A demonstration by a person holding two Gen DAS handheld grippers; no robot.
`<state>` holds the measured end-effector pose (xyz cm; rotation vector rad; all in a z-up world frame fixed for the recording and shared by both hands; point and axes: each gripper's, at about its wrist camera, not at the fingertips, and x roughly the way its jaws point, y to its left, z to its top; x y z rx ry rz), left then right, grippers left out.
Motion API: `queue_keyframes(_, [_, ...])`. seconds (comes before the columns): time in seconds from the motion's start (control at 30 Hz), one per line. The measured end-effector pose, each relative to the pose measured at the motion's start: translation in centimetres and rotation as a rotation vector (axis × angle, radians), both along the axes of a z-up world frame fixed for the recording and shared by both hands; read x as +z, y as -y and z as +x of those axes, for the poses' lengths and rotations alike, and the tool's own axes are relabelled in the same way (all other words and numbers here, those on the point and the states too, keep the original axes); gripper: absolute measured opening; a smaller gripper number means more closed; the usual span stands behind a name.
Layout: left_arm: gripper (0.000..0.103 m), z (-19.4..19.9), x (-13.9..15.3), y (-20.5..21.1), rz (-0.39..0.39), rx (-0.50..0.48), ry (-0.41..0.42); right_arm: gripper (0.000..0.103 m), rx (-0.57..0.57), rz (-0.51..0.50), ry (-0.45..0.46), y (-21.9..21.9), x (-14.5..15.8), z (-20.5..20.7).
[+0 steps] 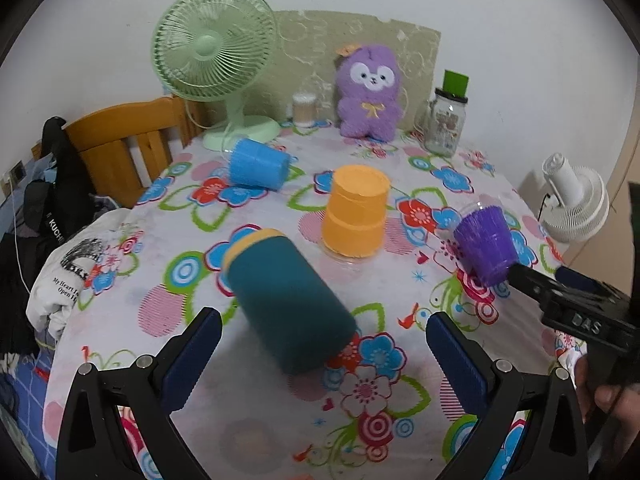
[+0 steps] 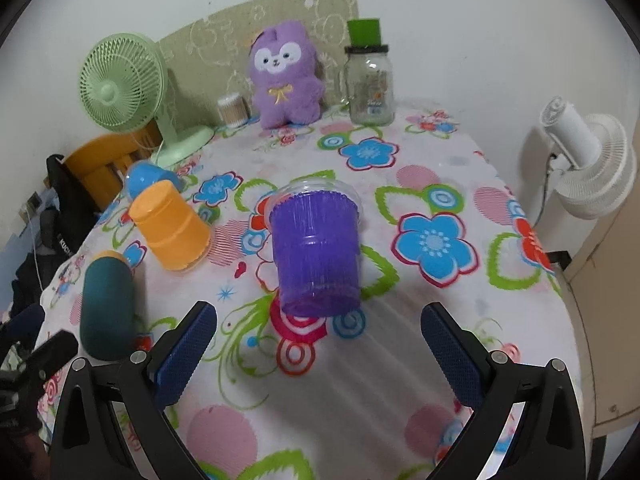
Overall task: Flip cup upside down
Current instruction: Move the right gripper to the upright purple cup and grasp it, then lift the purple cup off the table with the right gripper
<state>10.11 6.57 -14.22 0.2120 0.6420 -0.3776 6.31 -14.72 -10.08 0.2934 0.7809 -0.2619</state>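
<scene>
- The left gripper has its fingers spread wide, pinching nothing; a teal cup with a yellow rim lies on its side on the floral tablecloth just ahead of and between the blue pads, its rim pointing away to the left.
- The right gripper is likewise spread apart and holds nothing; a purple cup lies tipped on its side just ahead, between the fingertips, with its clear rim facing away.
- Left of the right fingers stands an orange cup, upside down on the cloth; a blue cup lies on its side just beyond it.
- Well ahead, at the far edge, sit a green fan, a purple plush toy and a glass jar.
- A white fan stands off to the right.
</scene>
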Motion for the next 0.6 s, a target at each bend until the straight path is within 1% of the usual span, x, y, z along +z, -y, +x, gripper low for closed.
queue_keyframes(0.07, [0.103,0.1,-0.3,0.3,0.007,-0.003,-0.007,0.103,0.019,0.000,-0.012,0.2,-0.5,1.0])
queue_keyframes(0.13, [0.103,0.3,-0.5,0.5,0.015,-0.001,-0.013,0.100,0.046,0.000,-0.010,0.3,-0.9,2.0])
queue_keyframes(0.17, [0.103,0.3,-0.6,0.6,0.017,0.002,-0.014,0.092,0.053,-0.003,-0.016,0.4,-1.2,2.5])
queue_keyframes(0.2, [0.103,0.4,-0.6,0.6,0.018,0.004,-0.015,0.080,0.061,0.000,-0.029,0.5,-1.5,2.9])
queue_keyframes(0.23, [0.103,0.4,-0.7,0.5,0.019,0.008,-0.016,0.074,0.072,0.008,-0.046,0.6,-1.8,3.5])
queue_keyframes(0.27, [0.103,0.4,-0.7,0.4,0.020,0.012,-0.016,0.065,0.078,0.014,-0.057,0.7,-2.1,4.0])
queue_keyframes(0.3, [0.103,0.5,-0.7,0.3,0.020,0.016,-0.016,0.058,0.081,0.019,-0.067,0.8,-2.4,4.4])
queue_keyframes(0.4, [0.103,0.5,-0.7,-0.2,0.017,0.027,-0.019,0.058,0.080,0.041,-0.058,0.7,-2.2,4.4])
queue_keyframes(0.5, [0.103,0.2,-0.4,-1.0,0.008,0.038,-0.012,0.058,0.105,0.073,-0.017,-0.4,-0.8,3.5])
queue_keyframes(0.6, [0.103,-0.1,-0.1,-2.1,-0.012,0.046,-0.011,0.058,0.139,0.057,0.014,-2.7,1.0,1.9])
